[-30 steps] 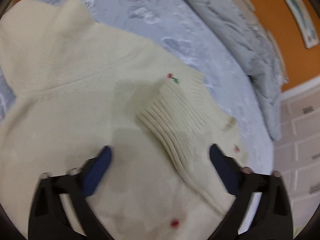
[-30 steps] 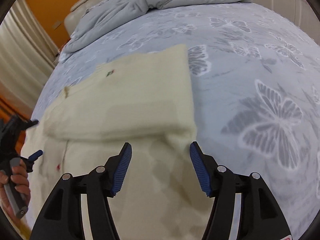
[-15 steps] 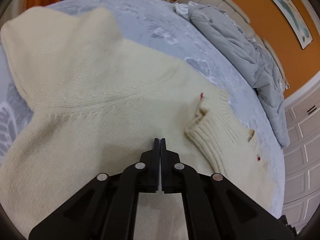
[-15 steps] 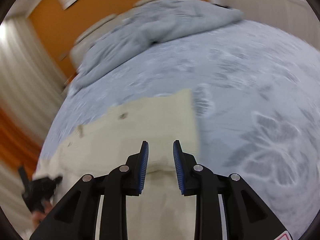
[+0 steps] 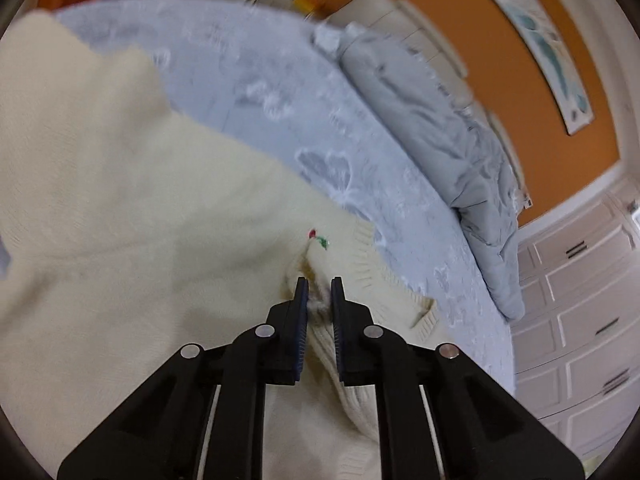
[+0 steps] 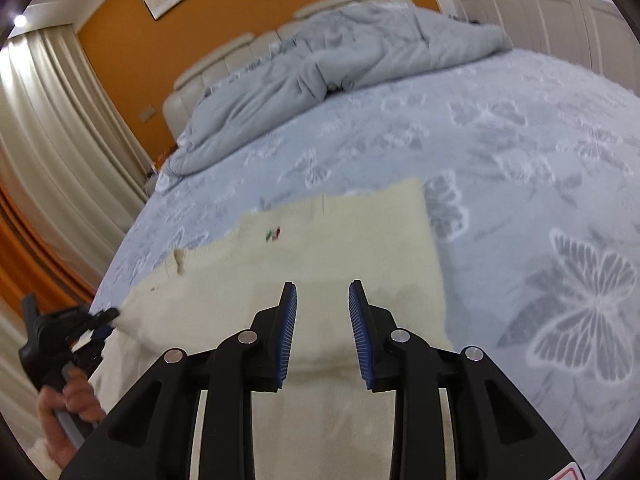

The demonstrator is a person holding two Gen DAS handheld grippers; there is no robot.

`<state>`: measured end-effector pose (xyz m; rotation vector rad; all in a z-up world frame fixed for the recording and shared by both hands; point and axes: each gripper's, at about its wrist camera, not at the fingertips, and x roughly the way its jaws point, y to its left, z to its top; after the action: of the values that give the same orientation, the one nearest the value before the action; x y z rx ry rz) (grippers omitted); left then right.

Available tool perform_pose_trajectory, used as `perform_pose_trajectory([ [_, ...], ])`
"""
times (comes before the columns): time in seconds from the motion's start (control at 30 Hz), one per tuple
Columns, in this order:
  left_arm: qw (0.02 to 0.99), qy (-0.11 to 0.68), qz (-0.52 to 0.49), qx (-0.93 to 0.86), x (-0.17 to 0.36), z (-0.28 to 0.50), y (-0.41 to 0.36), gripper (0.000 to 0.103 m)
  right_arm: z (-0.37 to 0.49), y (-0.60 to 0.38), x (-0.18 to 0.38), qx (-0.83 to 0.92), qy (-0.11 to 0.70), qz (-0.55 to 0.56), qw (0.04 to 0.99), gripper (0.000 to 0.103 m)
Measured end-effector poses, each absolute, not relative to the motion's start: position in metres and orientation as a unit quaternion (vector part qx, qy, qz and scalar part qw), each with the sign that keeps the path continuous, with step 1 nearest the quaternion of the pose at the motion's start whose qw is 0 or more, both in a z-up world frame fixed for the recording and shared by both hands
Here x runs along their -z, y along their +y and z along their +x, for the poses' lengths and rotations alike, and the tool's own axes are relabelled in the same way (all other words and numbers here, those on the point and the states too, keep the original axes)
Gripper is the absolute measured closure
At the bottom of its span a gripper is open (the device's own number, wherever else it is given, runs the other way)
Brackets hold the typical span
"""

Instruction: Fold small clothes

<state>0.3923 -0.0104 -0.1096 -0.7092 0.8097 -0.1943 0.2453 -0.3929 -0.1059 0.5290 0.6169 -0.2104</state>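
Left claw (image 5: pixel 319 294) pinches the ribbed cuff (image 5: pixel 344 344) of the cream sweater (image 5: pixel 132 216), which lies on the bed (image 6: pixel 500 152). Right claw (image 6: pixel 322 300) hangs partly open above it, holding nothing. It looks soft, floppy and light, so thick edges seem best to grab. No boxes or baskets show.

bare bedsheet (image 6: pixel 520 168) lies open right of the sweater (image 6: pixel 340 248); bunched duvet (image 6: pixel 320 64) blocks the headboard end.

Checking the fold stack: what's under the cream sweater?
The cream sweater lies on the blue butterfly-print bedspread, which shows around its far and right edges. Its top panel is folded over more of its own knit. Anything beneath those layers is covered.
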Motion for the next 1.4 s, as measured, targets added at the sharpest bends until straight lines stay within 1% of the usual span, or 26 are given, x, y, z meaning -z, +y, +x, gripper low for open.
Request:
perform_pose_trajectory([
  [0.1, 0.859, 0.396, -0.318, 0.062, 0.139, 0.381, -0.010, 0.092, 0.256, -0.398, 0.133, 0.125, 0.344, 0.229, 0.902, 0.075],
  [0.13, 0.860, 0.397, -0.317, 0.058, 0.151, 0.377, -0.009, 0.091, 0.259, -0.399, 0.148, 0.124, 0.360, 0.223, 0.897, 0.077],
  [0.17, 0.865, 0.371, -0.331, 0.070, 0.157, 0.370, -0.006, 0.091, 0.259, -0.398, 0.153, 0.122, 0.351, 0.219, 0.902, 0.077],
  [0.23, 0.865, 0.366, -0.337, 0.068, 0.157, 0.373, -0.006, 0.090, 0.266, -0.392, 0.150, 0.131, 0.359, 0.195, 0.903, 0.074],
  [0.37, 0.869, 0.367, -0.327, 0.062, 0.152, 0.380, -0.012, 0.089, 0.273, -0.373, 0.152, 0.162, 0.365, 0.127, 0.908, 0.071],
  [0.43, 0.852, 0.384, -0.350, 0.062, 0.145, 0.379, -0.002, 0.085, 0.271, -0.377, 0.153, 0.157, 0.362, 0.137, 0.909, 0.071],
  [0.47, 0.846, 0.388, -0.361, 0.054, 0.143, 0.376, 0.006, 0.073, 0.270, -0.380, 0.153, 0.153, 0.360, 0.144, 0.909, 0.070],
  [0.5, 0.840, 0.380, -0.385, 0.039, 0.134, 0.362, 0.026, 0.052, 0.268, -0.381, 0.153, 0.150, 0.358, 0.150, 0.909, 0.070],
  [0.53, 0.838, 0.364, -0.406, 0.020, 0.131, 0.351, 0.048, 0.042, 0.267, -0.382, 0.153, 0.149, 0.358, 0.151, 0.909, 0.070],
  [0.6, 0.841, 0.310, -0.442, -0.046, 0.111, 0.326, 0.105, 0.016, 0.269, -0.378, 0.154, 0.153, 0.360, 0.144, 0.909, 0.070],
  [0.63, 0.840, 0.296, -0.445, -0.090, 0.102, 0.320, 0.139, 0.012, 0.269, -0.377, 0.154, 0.155, 0.362, 0.139, 0.909, 0.070],
  [0.67, 0.838, 0.289, -0.447, -0.116, 0.099, 0.318, 0.162, 0.010, 0.270, -0.376, 0.153, 0.156, 0.362, 0.137, 0.908, 0.070],
  [0.77, 0.816, 0.297, -0.454, -0.200, 0.100, 0.333, 0.248, 0.011, 0.270, -0.376, 0.153, 0.158, 0.364, 0.135, 0.908, 0.070],
  [0.8, 0.798, 0.305, -0.475, -0.210, 0.108, 0.346, 0.282, 0.013, 0.270, -0.376, 0.153, 0.157, 0.363, 0.135, 0.908, 0.070],
  [0.83, 0.786, 0.313, -0.485, -0.222, 0.114, 0.352, 0.298, 0.017, 0.270, -0.375, 0.153, 0.158, 0.363, 0.134, 0.908, 0.069],
  [0.87, 0.770, 0.322, -0.500, -0.231, 0.122, 0.360, 0.315, 0.024, 0.271, -0.375, 0.153, 0.159, 0.365, 0.131, 0.908, 0.069],
  [0.9, 0.751, 0.334, -0.520, -0.233, 0.134, 0.369, 0.333, 0.044, 0.271, -0.374, 0.153, 0.160, 0.365, 0.129, 0.908, 0.069],
  [0.93, 0.737, 0.341, -0.528, -0.248, 0.142, 0.374, 0.344, 0.051, 0.272, -0.374, 0.153, 0.162, 0.365, 0.127, 0.908, 0.068],
  [0.97, 0.733, 0.335, -0.536, -0.253, 0.144, 0.375, 0.348, 0.053, 0.272, -0.373, 0.153, 0.163, 0.366, 0.125, 0.908, 0.068],
  [1.0, 0.733, 0.327, -0.538, -0.257, 0.142, 0.378, 0.351, 0.063, 0.272, -0.373, 0.153, 0.164, 0.366, 0.124, 0.908, 0.068],
  [1.03, 0.738, 0.334, -0.528, -0.256, 0.139, 0.383, 0.350, 0.081, 0.272, -0.372, 0.154, 0.166, 0.366, 0.122, 0.908, 0.068],
  [1.07, 0.741, 0.353, -0.516, -0.244, 0.137, 0.393, 0.349, 0.093, 0.272, -0.372, 0.154, 0.167, 0.366, 0.121, 0.908, 0.068],
  [1.13, 0.771, 0.343, -0.484, -0.233, 0.117, 0.397, 0.339, 0.093, 0.272, -0.374, 0.155, 0.165, 0.365, 0.124, 0.908, 0.068],
  [1.23, 0.841, 0.312, -0.416, -0.151, 0.059, 0.406, 0.282, 0.093, 0.270, -0.375, 0.155, 0.162, 0.362, 0.130, 0.909, 0.067],
  [1.33, 0.896, 0.290, -0.334, -0.022, -0.001, 0.398, 0.190, 0.093, 0.269, -0.378, 0.155, 0.158, 0.360, 0.136, 0.909, 0.067],
  [1.4, 0.908, 0.296, -0.290, 0.069, -0.019, 0.382, 0.116, 0.092, 0.269, -0.379, 0.155, 0.156, 0.360, 0.139, 0.909, 0.067],
])
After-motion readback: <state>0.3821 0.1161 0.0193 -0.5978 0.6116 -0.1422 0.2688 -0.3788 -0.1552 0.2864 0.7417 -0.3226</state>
